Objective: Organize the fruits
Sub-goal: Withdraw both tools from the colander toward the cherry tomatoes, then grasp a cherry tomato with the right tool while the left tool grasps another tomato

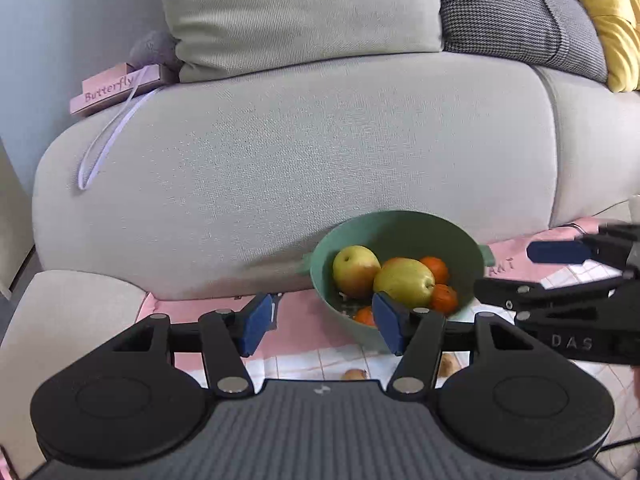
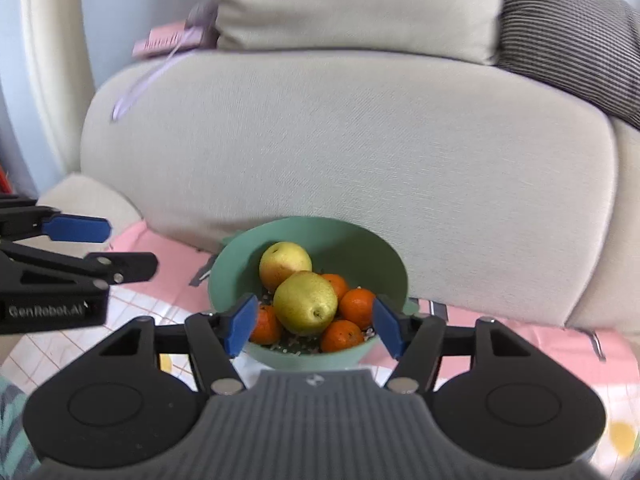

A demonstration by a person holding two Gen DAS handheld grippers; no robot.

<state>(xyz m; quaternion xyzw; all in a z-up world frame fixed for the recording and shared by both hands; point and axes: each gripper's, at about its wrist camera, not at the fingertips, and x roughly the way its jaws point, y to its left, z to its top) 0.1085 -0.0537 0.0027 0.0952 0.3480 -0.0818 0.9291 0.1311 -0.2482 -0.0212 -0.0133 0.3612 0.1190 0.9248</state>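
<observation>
In the left wrist view, we see the left gripper (image 1: 322,322) pointing down and forward over a pink cloth (image 1: 296,312), with its two blue pads (image 1: 256,322) standing apart and nothing between them. Its right pad stands in front of the near rim of a green bowl (image 1: 400,226), but we cannot tell whether it touches the bowl. The bowl stands on the cloth just before a grey sofa (image 1: 280,168). Inside the bowl we count two yellow pears (image 1: 402,282) and three oranges (image 1: 436,268) that show here; one more may be hidden. At the right edge the right gripper (image 1: 532,270) comes in from the side, near the bowl rim, with one blue pad visible above a black finger, and nothing is clamped there. Two small brown things (image 1: 354,374) lie on the cloth close to the camera; they are too hidden to name. On the sofa we see one pink book (image 1: 116,90), one grey cushion (image 1: 300,12), one checked cushion (image 1: 516,16) and one yellow cushion (image 1: 608,12). In the right wrist view, the right gripper (image 2: 316,326) points down at the bowl (image 2: 320,236), and its pads are apart on both sides of the fruit, above the near rim, pressing on nothing. Here we count two pears (image 2: 306,302) and four oranges (image 2: 358,306), all in the bowl. The left gripper (image 2: 100,248) enters from the left edge, apart from the bowl, with its jaws separated and empty.
</observation>
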